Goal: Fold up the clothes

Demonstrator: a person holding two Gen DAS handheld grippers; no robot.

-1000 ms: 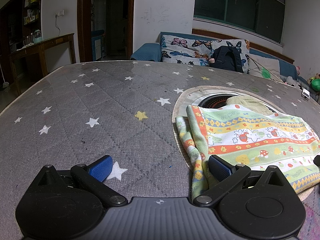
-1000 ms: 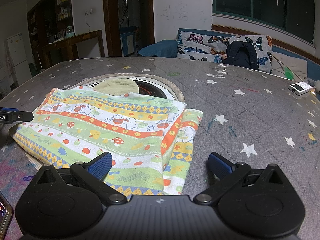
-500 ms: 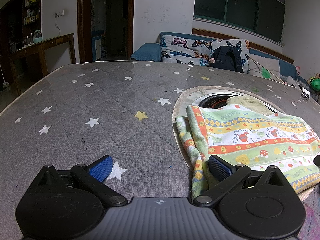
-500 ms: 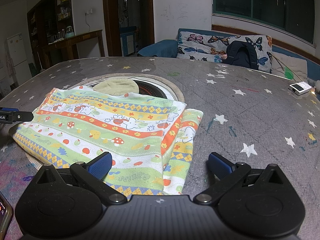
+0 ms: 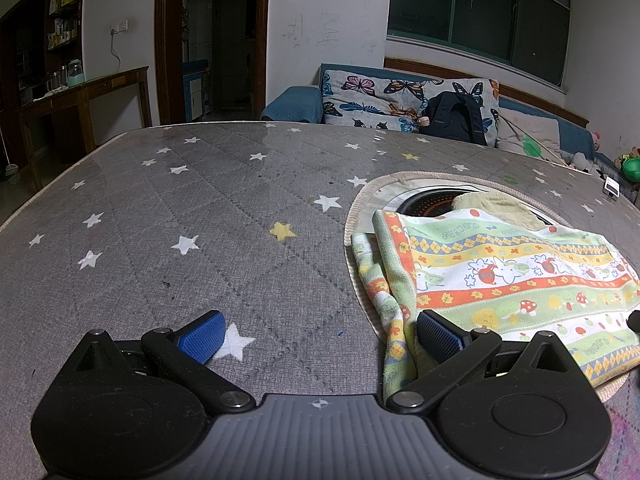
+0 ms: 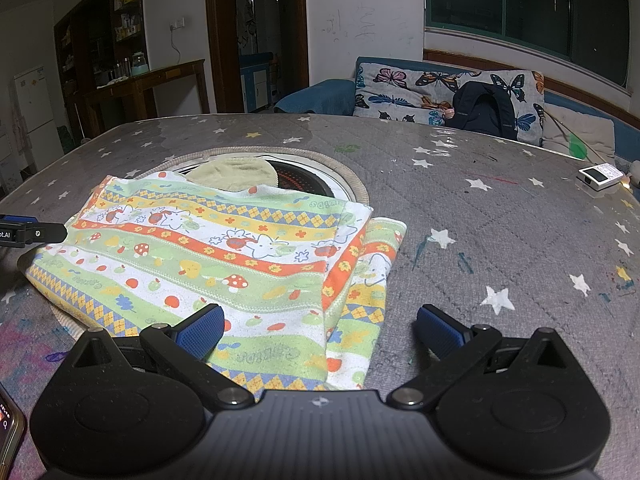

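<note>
A colourful striped cloth (image 5: 500, 276) with mushroom and animal prints lies folded on the grey star-patterned table (image 5: 200, 216), over a round inset. My left gripper (image 5: 320, 336) is open, low over the table at the cloth's left edge; its right finger is beside the cloth's folded edge. My right gripper (image 6: 320, 328) is open at the cloth's (image 6: 224, 256) near right corner, with its left finger over the cloth. A pale yellow-green cloth (image 6: 236, 174) lies partly under the striped one.
The round inset with a woven rim (image 6: 352, 184) has a dark centre. A small white device (image 6: 600, 176) sits at the table's far right. A phone (image 6: 8, 432) lies at the near left. A sofa with butterfly cushions and a dark backpack (image 6: 484, 110) stands behind.
</note>
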